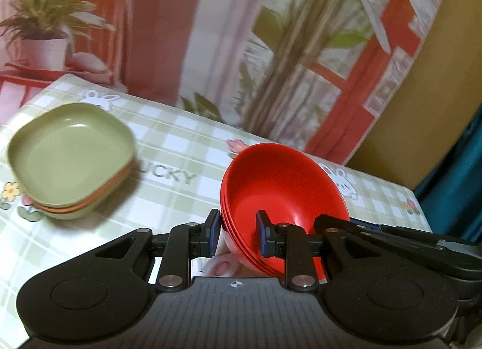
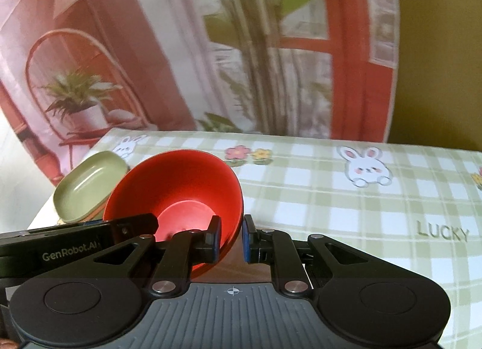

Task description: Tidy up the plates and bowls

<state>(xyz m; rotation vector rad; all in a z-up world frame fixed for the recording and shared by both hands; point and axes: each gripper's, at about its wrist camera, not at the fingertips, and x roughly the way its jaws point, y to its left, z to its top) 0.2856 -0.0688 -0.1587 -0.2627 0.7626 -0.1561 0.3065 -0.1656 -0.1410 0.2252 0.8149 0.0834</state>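
1. The stack of green plates [image 1: 70, 157] rests on the checked tablecloth [image 1: 180, 144], left of the tools.
2. The left gripper [image 1: 238, 236] clamps the near-left rim of the stacked red bowls [image 1: 283, 192], which are tilted.
3. The right gripper [image 2: 232, 239] clamps their opposite rim.

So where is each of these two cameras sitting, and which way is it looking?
Left wrist view: sits on the left gripper, looking forward and down over the table; its fingers clamp the rim of the red bowls, and the right gripper comes in from the right.
Right wrist view: sits on the right gripper, facing the same way; it clamps the red bowls' opposite rim, with the left gripper at the left.
Shared: the red bowls, the green plates and the checked tablecloth.
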